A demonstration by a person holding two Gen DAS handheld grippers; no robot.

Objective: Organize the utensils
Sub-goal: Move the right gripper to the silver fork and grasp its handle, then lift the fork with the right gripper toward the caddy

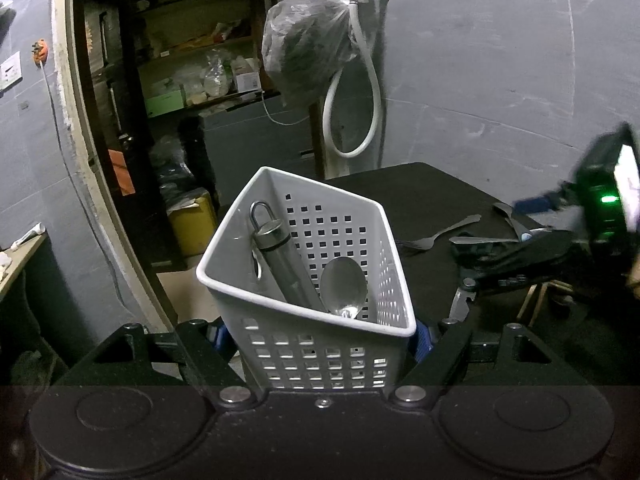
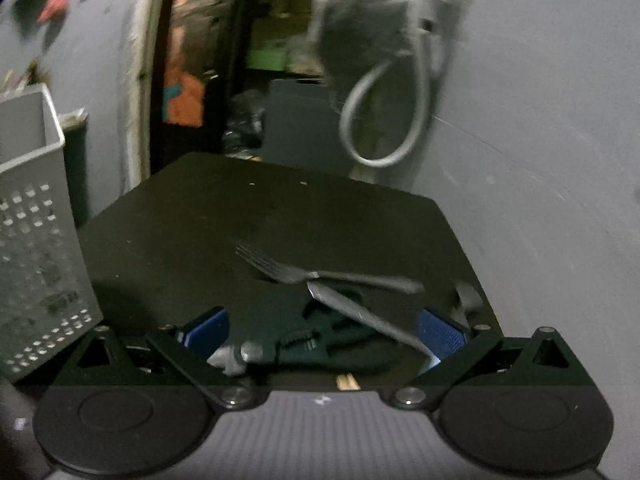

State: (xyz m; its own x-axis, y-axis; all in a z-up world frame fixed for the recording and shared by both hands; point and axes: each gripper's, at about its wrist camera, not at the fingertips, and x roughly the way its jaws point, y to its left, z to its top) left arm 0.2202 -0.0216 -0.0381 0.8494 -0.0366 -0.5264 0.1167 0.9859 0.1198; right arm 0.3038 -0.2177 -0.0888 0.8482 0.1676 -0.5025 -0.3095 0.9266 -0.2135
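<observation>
The grey perforated basket [image 1: 320,300] was clamped between the blue pads of the left gripper [image 1: 320,340], tilted, with a spoon [image 1: 344,284] and a metal cylinder [image 1: 284,260] leaning inside it. The right gripper [image 2: 324,336] was held with its jaws spread wide and empty over the black table [image 2: 280,208]. A fork [image 2: 280,268], a knife [image 2: 360,316] and a dark wrench-like tool [image 2: 304,344] lay between its blue pads, untouched.

Basket [image 1: 320,344]: pale grey plastic, walls patterned with rows of small square holes. Inside, spoon [image 1: 344,286]: shiny silver; cylinder [image 1: 286,264]: dull steel grey with a black band. Counter [image 2: 280,216]: matte black, few pale specks. Fork [image 2: 280,268] and knife [image 2: 360,316]: grey metal, blurred. Fingers [image 2: 440,336]: blue ribbed pads on black arms. Hose [image 1: 352,120]: white. Wall [image 1: 500,60]: grey, faint pale scuffs. Bag [image 1: 308,52]: clear plastic over dark contents.
</observation>
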